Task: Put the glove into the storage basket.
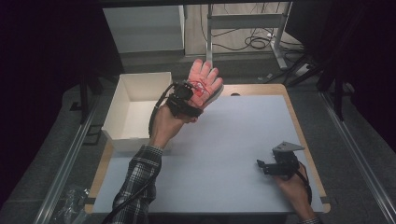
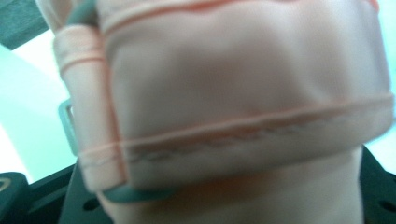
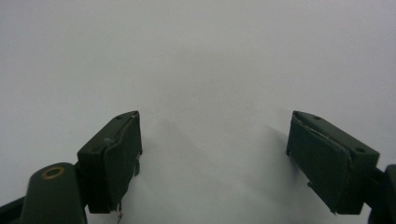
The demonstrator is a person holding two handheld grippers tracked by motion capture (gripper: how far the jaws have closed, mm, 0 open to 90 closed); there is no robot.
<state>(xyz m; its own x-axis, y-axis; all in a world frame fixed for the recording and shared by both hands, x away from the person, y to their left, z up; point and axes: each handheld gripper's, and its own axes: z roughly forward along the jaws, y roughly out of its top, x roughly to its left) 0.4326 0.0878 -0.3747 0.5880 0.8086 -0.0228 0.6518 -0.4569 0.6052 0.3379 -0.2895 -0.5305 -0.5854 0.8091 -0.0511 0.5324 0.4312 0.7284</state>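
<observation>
Left hand-held gripper point(image 1: 198, 95) clamps pink glove point(image 1: 205, 79) (jaws hidden).

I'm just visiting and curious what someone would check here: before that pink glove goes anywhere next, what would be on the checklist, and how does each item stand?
1. Left gripper clamped on the pink fabric glove with red markings: ok, the glove is held up off the table.
2. Glove clear of the white table surface: ok.
3. Open white cardboard box free to take it: ok, looks empty, though the near corner is hidden.
4. Right gripper out of the way: ok, its jaws stand open with nothing between them, low at the table's near right.
5. Grip firmness: cannot tell, the left gripper view is blurred.
</observation>
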